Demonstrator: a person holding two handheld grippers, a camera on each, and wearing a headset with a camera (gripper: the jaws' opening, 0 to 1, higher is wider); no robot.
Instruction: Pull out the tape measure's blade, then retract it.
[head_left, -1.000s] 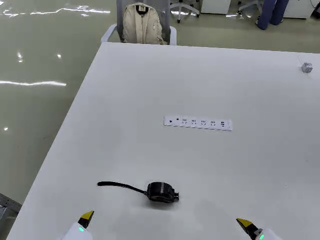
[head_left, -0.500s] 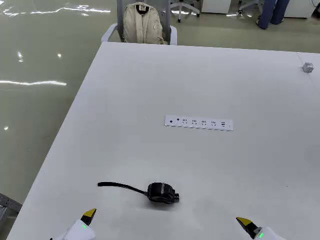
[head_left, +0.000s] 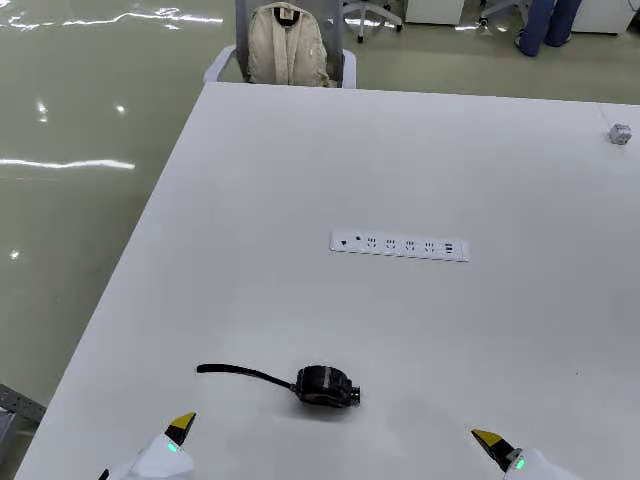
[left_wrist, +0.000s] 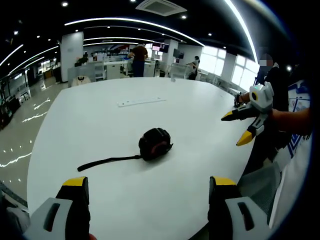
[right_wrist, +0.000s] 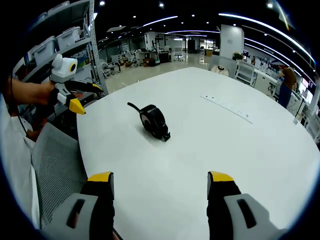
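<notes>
Left claw (left_wrist: 148, 186) hovers open and empty over the white desk (head_left: 300, 180). Ahead, between both claws, lies the black tape measure (head_left: 324, 385), touched by neither, with a thin dark strip (head_left: 235, 372) trailing left from it, perhaps its strap. Right claw (right_wrist: 161, 179): open too, holding nothing.

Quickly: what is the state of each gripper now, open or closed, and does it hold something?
Left gripper: open, holding nothing.
Right gripper: open, holding nothing.
</notes>
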